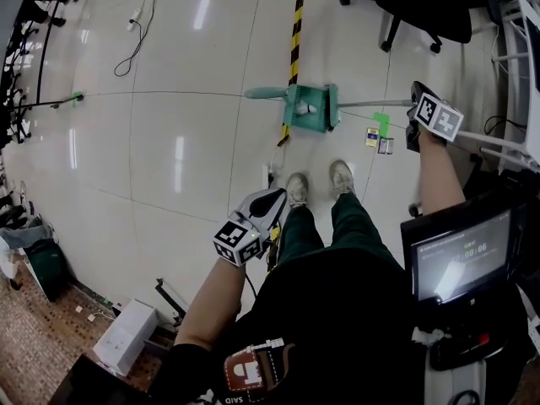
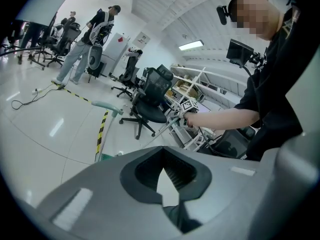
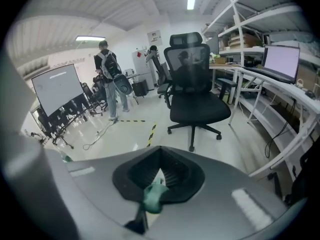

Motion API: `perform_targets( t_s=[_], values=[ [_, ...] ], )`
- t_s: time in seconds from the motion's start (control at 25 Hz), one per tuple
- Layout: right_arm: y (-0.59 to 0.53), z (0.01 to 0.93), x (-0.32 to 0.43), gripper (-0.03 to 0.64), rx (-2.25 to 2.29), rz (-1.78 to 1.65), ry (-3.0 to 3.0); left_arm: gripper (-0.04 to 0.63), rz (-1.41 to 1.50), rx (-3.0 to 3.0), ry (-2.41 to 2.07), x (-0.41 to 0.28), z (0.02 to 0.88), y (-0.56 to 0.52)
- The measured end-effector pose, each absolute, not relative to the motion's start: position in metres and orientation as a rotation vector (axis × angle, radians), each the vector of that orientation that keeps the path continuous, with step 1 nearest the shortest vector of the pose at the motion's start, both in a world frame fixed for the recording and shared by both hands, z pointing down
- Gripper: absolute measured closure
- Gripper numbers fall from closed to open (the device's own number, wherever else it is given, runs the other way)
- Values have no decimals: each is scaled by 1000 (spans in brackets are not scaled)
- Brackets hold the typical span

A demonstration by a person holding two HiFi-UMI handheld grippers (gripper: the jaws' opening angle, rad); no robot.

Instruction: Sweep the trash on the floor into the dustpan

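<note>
A green dustpan (image 1: 305, 108) stands on the white floor ahead of my shoes, with a pale scrap (image 1: 313, 106) inside it. Its teal-topped upright handle (image 1: 265, 94) also shows in the left gripper view as a teal handle (image 2: 107, 107). A grey broom pole (image 1: 375, 103) runs from the dustpan to my right gripper (image 1: 415, 104), which is shut on the pole's teal end (image 3: 154, 196). Two small packets (image 1: 372, 136) lie on the floor right of the dustpan. My left gripper (image 1: 263, 212) hangs by my left leg, its jaws closed on nothing.
A yellow-black tape line (image 1: 296, 24) runs away past the dustpan. A black office chair (image 1: 422, 2) stands far right, with shelving (image 1: 515, 49) beside it. Cables (image 1: 135, 40) lie far left. A white box (image 1: 125, 337) sits near left. People stand in the distance (image 2: 95, 34).
</note>
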State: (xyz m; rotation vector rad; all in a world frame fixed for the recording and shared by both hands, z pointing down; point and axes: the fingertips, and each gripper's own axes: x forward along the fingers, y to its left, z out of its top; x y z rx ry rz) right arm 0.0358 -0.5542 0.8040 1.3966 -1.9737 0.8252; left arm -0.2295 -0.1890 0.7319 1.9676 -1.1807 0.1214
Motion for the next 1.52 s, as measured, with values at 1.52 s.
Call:
perform_targets(
  t_s=[1.52],
  values=[
    [-511,736,78,607,1273,774,-1972,595,67,2032,-1229,-255,677,-202]
  ],
)
